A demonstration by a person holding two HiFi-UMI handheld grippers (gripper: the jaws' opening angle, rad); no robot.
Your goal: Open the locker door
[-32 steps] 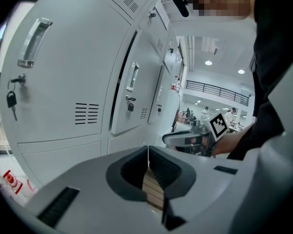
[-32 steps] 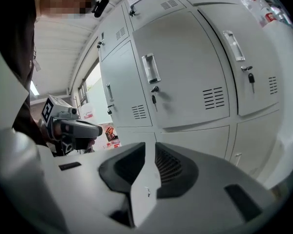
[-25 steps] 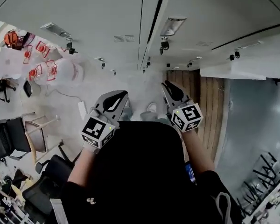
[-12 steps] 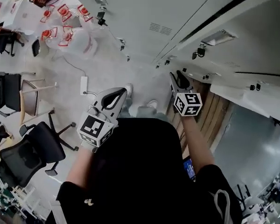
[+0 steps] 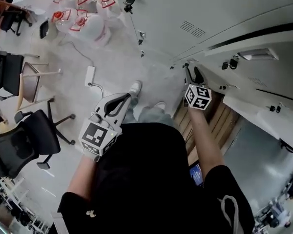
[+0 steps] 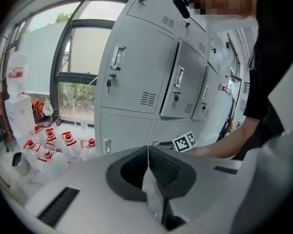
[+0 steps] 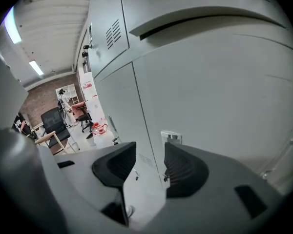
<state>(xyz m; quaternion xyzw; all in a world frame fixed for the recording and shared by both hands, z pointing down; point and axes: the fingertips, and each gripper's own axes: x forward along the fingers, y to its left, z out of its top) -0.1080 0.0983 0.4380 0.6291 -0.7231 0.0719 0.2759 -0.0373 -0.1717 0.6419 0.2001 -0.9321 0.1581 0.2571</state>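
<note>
Right gripper (image 7: 150,155) lower, fingers (image 7: 185,169) newly apart, near upright, seemingly closed locker door (image 7: 210,106).

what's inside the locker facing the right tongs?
Can't see: door is shut. Only its grey front and metal handle show. The right tongs have just been opening, nothing between them.

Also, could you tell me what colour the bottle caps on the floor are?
The caps are red, clearest in the left gripper view.
</note>
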